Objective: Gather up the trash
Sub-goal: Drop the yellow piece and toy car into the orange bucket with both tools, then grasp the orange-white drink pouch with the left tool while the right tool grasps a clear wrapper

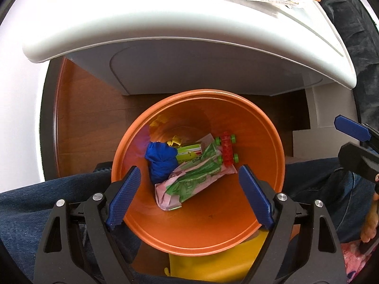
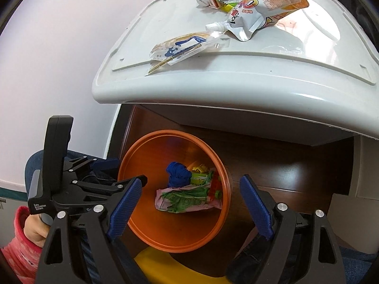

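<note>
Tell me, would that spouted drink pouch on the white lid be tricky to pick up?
Probably a little. The pouch looks flattened and crumpled, so likely light and floppy. Its glossy surface may slip between the fingers. The hard spout seems the firmest part to pinch.

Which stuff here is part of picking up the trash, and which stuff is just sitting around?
Part of the job:
- orange bin
- pink and green wrapper, already in the bin
- spout pouch on the white table
- clear wrapper on the table
- left gripper and right gripper, both open and empty

Just lying about:
- yellow thing under the bin
- wooden floor
</note>
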`<state>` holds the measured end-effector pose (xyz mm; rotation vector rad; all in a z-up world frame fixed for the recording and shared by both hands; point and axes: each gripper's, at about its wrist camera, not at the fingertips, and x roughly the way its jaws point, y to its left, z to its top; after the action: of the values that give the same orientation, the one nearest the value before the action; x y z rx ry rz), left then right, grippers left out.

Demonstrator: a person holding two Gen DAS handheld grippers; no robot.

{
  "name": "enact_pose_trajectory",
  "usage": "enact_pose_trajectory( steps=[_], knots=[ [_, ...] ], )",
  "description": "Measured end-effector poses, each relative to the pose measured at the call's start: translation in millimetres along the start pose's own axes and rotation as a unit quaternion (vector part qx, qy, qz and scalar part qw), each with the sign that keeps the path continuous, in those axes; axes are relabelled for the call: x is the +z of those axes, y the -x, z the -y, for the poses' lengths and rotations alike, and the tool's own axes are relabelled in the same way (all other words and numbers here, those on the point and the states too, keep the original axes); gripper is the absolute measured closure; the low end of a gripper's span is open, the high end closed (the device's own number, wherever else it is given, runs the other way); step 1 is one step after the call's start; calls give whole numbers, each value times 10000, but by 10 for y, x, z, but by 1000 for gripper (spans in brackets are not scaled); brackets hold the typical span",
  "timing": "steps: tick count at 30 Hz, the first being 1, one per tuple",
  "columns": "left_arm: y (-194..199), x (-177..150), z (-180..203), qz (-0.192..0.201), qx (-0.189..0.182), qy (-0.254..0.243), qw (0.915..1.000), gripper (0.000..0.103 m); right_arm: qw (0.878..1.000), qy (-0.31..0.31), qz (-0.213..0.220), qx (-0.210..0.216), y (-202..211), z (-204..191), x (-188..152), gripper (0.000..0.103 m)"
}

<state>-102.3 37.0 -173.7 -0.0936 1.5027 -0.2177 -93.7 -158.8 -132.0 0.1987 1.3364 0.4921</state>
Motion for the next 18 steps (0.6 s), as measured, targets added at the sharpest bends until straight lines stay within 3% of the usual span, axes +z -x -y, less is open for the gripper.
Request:
enact_pose_trajectory(
  steps=[9,12,18],
  knots=[
    [25,9,125,143,-74,-246,9996,21,9980,-346,531,12,142,39,498,20],
    [58,6,119,210,-109,-223,9995,21,9955,-540,731,260,79,25,770,20],
    [113,3,77,270,-170,-135,9994,21,9883,-1177,936,258,-165,100,1219,22]
  ],
)
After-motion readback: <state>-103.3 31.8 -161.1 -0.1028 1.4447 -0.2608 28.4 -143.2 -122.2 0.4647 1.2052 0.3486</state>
